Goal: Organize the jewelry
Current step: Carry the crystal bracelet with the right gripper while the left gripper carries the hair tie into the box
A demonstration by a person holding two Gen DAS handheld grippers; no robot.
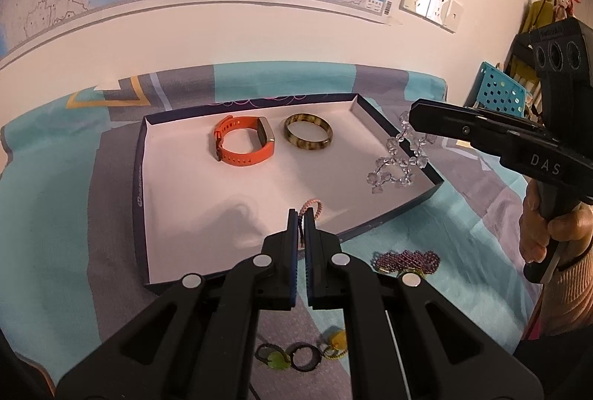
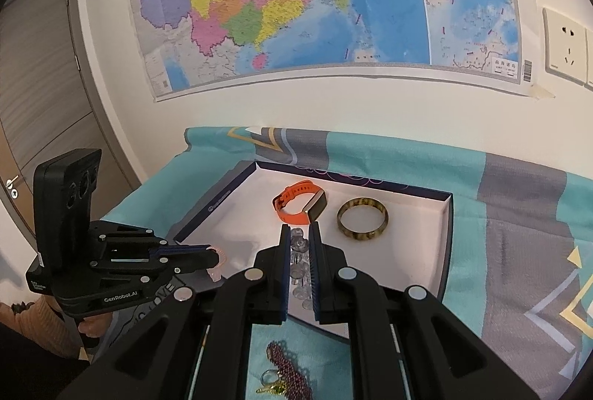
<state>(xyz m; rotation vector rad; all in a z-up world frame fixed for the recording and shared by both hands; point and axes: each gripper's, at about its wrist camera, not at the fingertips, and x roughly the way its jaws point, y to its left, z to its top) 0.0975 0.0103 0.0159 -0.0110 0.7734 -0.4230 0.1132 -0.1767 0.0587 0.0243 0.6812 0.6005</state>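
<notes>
A shallow dark-blue box (image 1: 139, 177) with a white floor holds an orange watch (image 1: 242, 142) and a mottled brown bangle (image 1: 308, 137). My left gripper (image 1: 301, 218) is shut on a small pink beaded bracelet (image 1: 310, 206) over the box's near edge. My right gripper (image 1: 413, 118) comes in from the right, shut on a clear crystal bead bracelet (image 1: 398, 159) that dangles over the box's right side. In the right wrist view the clear beads (image 2: 299, 252) hang between the right gripper's (image 2: 299, 229) fingers, and the left gripper (image 2: 217, 253) holds the pink bracelet (image 2: 219, 261).
A purple bead bracelet (image 1: 407, 261) lies on the teal and grey cloth just outside the box's near right corner. Dark rings and green-yellow trinkets (image 1: 292, 357) lie closer in. A wall with a map stands behind the table; a blue perforated chair (image 1: 500, 92) is at right.
</notes>
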